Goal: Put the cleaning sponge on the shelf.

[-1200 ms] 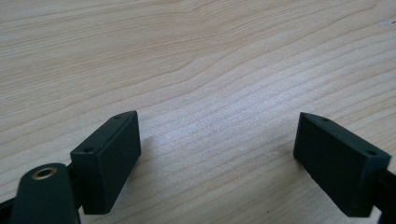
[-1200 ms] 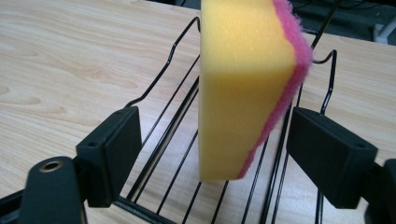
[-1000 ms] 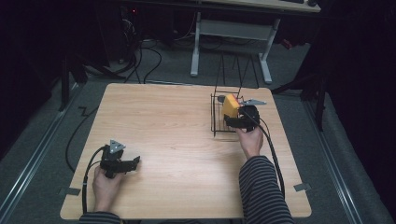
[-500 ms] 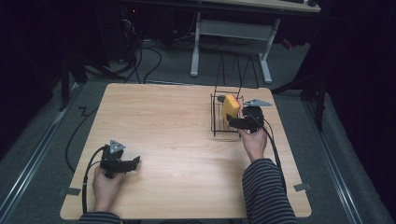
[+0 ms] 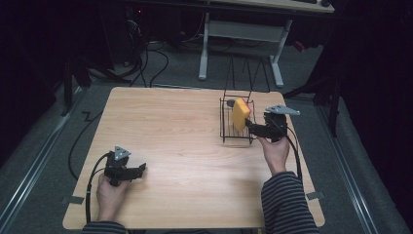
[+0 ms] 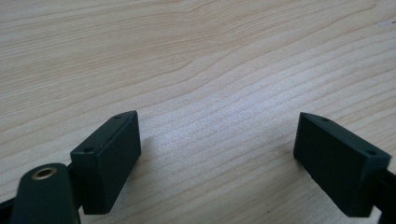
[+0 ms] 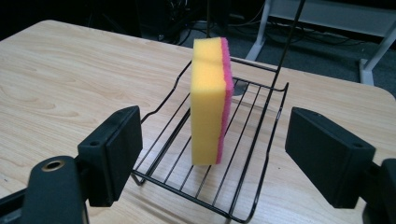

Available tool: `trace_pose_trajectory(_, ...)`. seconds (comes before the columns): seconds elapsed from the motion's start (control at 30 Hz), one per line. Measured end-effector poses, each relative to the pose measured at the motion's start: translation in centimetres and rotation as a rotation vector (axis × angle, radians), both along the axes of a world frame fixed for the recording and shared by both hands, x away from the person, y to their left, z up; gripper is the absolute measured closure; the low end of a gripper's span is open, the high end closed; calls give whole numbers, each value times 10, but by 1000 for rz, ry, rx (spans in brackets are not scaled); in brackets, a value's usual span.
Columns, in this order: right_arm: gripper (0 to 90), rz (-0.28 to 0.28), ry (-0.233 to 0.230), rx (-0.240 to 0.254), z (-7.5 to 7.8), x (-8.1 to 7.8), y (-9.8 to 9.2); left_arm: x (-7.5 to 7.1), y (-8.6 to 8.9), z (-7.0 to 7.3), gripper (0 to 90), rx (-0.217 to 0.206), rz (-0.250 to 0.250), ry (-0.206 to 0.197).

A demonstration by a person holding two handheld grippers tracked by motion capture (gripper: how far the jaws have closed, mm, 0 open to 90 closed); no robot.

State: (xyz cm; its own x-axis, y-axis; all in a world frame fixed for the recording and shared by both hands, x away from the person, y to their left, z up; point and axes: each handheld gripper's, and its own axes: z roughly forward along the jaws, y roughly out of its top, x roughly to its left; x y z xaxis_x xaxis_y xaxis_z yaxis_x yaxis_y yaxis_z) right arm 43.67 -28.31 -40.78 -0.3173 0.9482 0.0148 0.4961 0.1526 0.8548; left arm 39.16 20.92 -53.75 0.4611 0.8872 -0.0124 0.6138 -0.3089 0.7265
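Your right tool (image 5: 252, 126) is beside the rack (image 5: 237, 138), on its right side, and its jaws stand wide with nothing between them. In the right gripper view the sponge (image 7: 208, 100) is ahead of the jaws, not between the pads. They have just been closing a little, but they press on nothing.

The sponge stands upright on its narrow edge on the wires of the rack (image 7: 243, 154), yellow face toward you, pink layer behind. I think it stands so because the wires keep it from sliding, and on edge it can dry on both sides. It looks a little unsure, so a small touch could tip it.

Your left tool (image 5: 127, 171) rests low at the near left corner of the bench (image 5: 160, 122), well apart from the rack. Its jaws are also wide and hold nothing; its own view shows bare wood (image 6: 196, 60) under them. I judge that this hand only waits, because the work is on the other side.

The bench is pale wood with a fine grain. The room around it is dark, with cables on a grey floor and the white legs of another desk (image 5: 243, 34) behind.
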Motion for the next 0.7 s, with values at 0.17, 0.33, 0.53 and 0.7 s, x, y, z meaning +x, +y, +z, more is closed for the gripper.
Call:
trace_pose_trajectory(0.17, 233, 7, -35, 12, 6, -11, -5, 0, 0, 0, 154, -2, 2, -1)
trace_pose_trajectory(0.33, 242, 12, -33, 8, 7, -20, -11, 0, 0, 0, 154, 0, 0, -1)
trace_pose_trajectory(0.53, 256, 2, -49, 21, 13, -31, -18, 0, 0, 0, 154, 0, 0, 0)
trace_pose_trajectory(0.7, 268, 6, -60, 42, 19, -40, -21, 0, 0, 0, 154, 0, 0, 0)
